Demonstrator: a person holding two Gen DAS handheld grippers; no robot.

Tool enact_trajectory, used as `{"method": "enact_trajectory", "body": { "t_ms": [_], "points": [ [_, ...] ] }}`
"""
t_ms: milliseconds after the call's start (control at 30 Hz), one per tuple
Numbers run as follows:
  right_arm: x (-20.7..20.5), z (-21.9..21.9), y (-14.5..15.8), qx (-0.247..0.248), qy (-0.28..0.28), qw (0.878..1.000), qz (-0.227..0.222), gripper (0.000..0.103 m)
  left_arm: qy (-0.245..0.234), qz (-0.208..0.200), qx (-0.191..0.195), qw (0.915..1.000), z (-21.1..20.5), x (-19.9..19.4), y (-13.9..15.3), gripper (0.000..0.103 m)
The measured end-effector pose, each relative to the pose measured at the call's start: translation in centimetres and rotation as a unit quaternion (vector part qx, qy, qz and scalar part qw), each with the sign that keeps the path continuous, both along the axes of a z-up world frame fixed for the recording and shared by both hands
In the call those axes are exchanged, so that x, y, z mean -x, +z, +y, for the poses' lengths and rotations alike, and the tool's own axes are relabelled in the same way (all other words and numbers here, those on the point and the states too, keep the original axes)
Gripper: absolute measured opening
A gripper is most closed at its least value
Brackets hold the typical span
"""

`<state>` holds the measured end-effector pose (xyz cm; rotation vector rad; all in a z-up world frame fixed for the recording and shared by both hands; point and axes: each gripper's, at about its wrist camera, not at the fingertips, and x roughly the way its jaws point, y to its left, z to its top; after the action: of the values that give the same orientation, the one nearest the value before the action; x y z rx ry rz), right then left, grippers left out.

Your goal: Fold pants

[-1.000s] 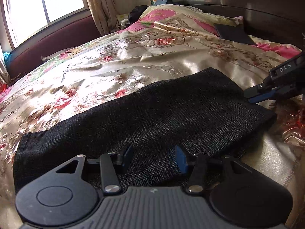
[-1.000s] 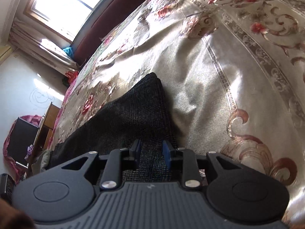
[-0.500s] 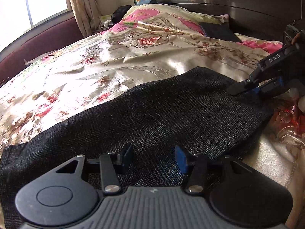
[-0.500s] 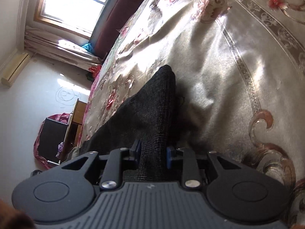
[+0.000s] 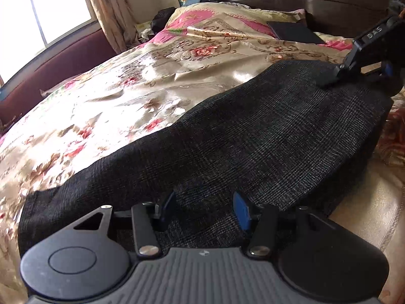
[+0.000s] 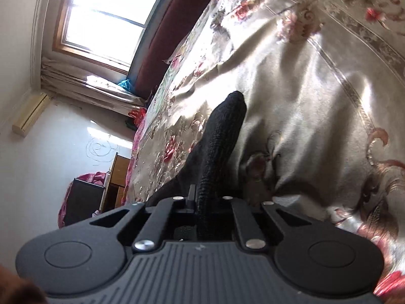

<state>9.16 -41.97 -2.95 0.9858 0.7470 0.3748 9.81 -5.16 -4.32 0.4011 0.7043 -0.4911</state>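
Dark grey woven pants [image 5: 253,139] lie folded lengthwise across the floral bedspread [image 5: 114,96]. My left gripper [image 5: 205,206] is open, its blue-padded fingers [image 5: 241,210] spread just over the pants' near edge, holding nothing. My right gripper [image 5: 351,73] shows at the far right of the left wrist view, on the pants' far corner. In the right wrist view my right gripper [image 6: 202,197] is shut on the pants [image 6: 222,136], and the pinched cloth stands up edge-on from the bedspread [image 6: 303,88].
A dark wooden headboard [image 5: 316,7] runs along the back. A pink pillow [image 5: 215,20] and a dark flat object [image 5: 293,31] lie near it. A window [image 5: 45,12] with a maroon padded ledge is on the left. The floor and a cabinet [image 6: 83,200] lie beyond the bed's edge.
My right gripper has closed on the far corner of the pants and lifted it, so the cloth now stands up edge-on. My left gripper stays open over the near edge.
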Motion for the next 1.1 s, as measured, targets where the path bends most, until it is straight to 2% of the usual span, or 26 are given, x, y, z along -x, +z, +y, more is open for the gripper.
{"method": "enact_trajectory", "body": {
  "t_ms": [167, 267, 333, 400, 500, 633, 667, 733, 800, 867, 900, 1033, 1100],
  "points": [
    [-1.5, 5.8, 6.8, 0.089, 0.027, 0.995, -0.040, 0.009, 0.003, 0.018, 0.024, 0.9995, 2.1, 0.1, -0.1, 0.064],
    [-2.9, 11.6, 10.1, 0.145, 0.058, 0.986, -0.059, 0.009, 0.015, 0.010, 0.035, 0.9992, 4.3, 0.6, 0.0, 0.064],
    [-3.7, 15.7, 11.2, 0.177, 0.082, 0.979, -0.066, 0.009, 0.032, 0.009, 0.062, 0.9975, 6.6, 1.1, 0.0, 0.065],
    [-4.2, 20.4, 11.3, 0.215, 0.115, 0.968, -0.068, 0.009, 0.058, 0.006, 0.089, 0.9943, 9.1, 1.6, 0.1, 0.065],
    [-5.5, 26.7, 10.0, 0.257, 0.153, 0.953, -0.048, 0.009, 0.087, -0.010, 0.107, 0.9904, 12.1, 2.5, -0.1, 0.065],
    [-6.7, 32.1, 7.7, 0.308, 0.152, 0.939, -0.016, 0.009, 0.089, -0.012, 0.162, 0.9828, 14.8, 3.3, -0.5, 0.065],
    [-7.2, 33.6, 7.1, 0.328, 0.153, 0.932, -0.008, 0.009, 0.090, -0.011, 0.172, 0.9809, 15.2, 3.6, -0.6, 0.065],
    [-7.3, 35.5, 6.3, 0.350, 0.163, 0.922, 0.002, 0.009, 0.084, -0.008, 0.175, 0.9810, 15.3, 3.7, -0.8, 0.065],
    [-7.0, 37.4, 6.0, 0.389, 0.180, 0.903, -0.003, 0.009, 0.070, -0.013, 0.168, 0.9832, 15.5, 4.2, -1.2, 0.065],
    [-6.7, 39.2, 6.0, 0.439, 0.198, 0.876, -0.018, 0.009, 0.062, -0.012, 0.170, 0.9834, 15.8, 4.2, -1.4, 0.065],
    [-6.5, 39.7, 6.0, 0.455, 0.202, 0.867, -0.021, 0.009, 0.059, -0.009, 0.176, 0.9827, 15.9, 3.9, -1.5, 0.065],
    [-5.9, 41.9, 5.7, 0.500, 0.220, 0.837, -0.035, 0.009, 0.056, -0.002, 0.188, 0.9805, 16.4, 3.8, -1.6, 0.065],
    [-6.0, 42.7, 5.5, 0.510, 0.224, 0.830, -0.038, 0.010, 0.056, -0.002, 0.188, 0.9806, 16.5, 3.8, -1.7, 0.065]
  ]
}}
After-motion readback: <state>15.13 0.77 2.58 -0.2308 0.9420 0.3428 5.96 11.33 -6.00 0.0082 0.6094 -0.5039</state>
